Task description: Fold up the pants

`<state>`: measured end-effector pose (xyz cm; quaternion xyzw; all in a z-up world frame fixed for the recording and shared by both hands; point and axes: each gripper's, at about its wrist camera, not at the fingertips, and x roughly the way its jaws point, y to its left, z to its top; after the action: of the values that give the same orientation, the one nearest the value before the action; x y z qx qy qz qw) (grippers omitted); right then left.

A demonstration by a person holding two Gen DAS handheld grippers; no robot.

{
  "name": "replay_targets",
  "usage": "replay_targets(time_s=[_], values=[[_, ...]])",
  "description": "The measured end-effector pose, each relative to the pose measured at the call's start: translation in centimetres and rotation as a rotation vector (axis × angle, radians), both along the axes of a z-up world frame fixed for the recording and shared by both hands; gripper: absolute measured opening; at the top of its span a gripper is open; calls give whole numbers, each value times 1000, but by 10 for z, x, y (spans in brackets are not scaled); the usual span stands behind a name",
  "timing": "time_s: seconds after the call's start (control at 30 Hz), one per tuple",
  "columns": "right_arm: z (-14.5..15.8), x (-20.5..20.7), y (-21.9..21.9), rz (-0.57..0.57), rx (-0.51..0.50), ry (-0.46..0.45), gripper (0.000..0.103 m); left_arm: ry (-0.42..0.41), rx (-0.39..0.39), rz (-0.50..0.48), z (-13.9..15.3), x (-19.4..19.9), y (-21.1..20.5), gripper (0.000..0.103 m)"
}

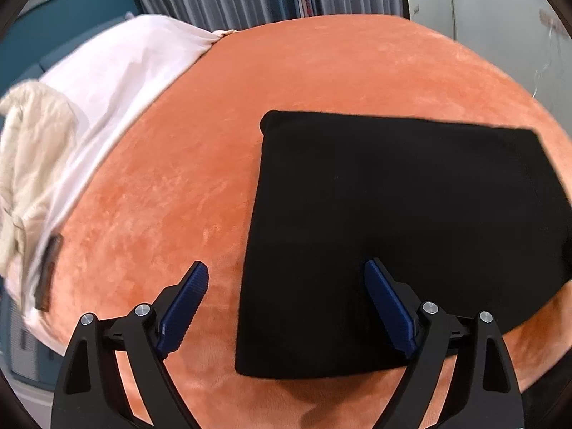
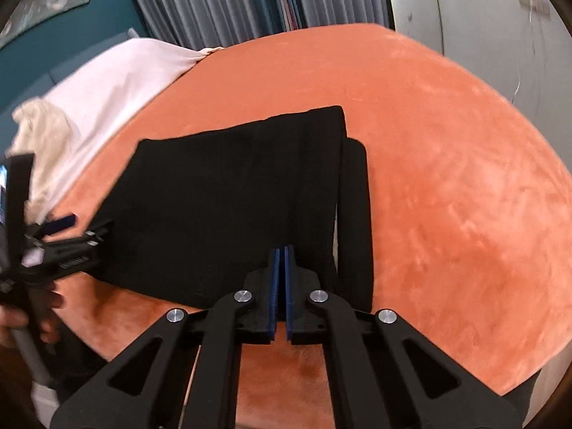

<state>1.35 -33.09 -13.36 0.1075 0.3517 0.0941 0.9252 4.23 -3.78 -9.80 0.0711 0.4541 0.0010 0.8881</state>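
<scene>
I am logging the pants (image 2: 236, 200) as lying on the orange plush surface (image 2: 447, 178), already gathered into a compact black rectangle. In the right wrist view I am seeing stacked layers: an upper panel with a lengthwise crease, and a lower layer sticking out as a narrow strip along the right edge, so the layers are not quite flush. In the left wrist view the bundle (image 1: 393, 232) is reading as a flat, roughly square block with clean corners.

The left gripper (image 1: 286, 279) is hanging with its jaws spread wide, one blue pad over bare orange plush and the other over the near left part of the pants; nothing is between the pads. It is also showing at the left edge of the right wrist view (image 2: 68, 232), held in a hand (image 2: 32, 311). The right gripper (image 2: 282, 254) is sitting with its blue pads pressed together over the near edge of the pants; I cannot tell whether any cloth is caught between them, and no fabric is visibly lifted.

I am judging the folding as essentially finished. What may be remaining is squaring the protruding strip.

A pale pink sheet (image 1: 118, 68) and a cream garment (image 1: 32, 164) are lying at the far left, well apart from the pants.
</scene>
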Motion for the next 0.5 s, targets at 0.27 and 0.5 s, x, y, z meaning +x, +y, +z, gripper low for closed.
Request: replay_targets(time_s=[0.27,0.5], values=[[12,-6,-38,-101,56,-8,98,228,-486,36,-29,11,66,87],[-29,12,-27,-48,248,128,98,204,-492,21,-36,11,61,91]])
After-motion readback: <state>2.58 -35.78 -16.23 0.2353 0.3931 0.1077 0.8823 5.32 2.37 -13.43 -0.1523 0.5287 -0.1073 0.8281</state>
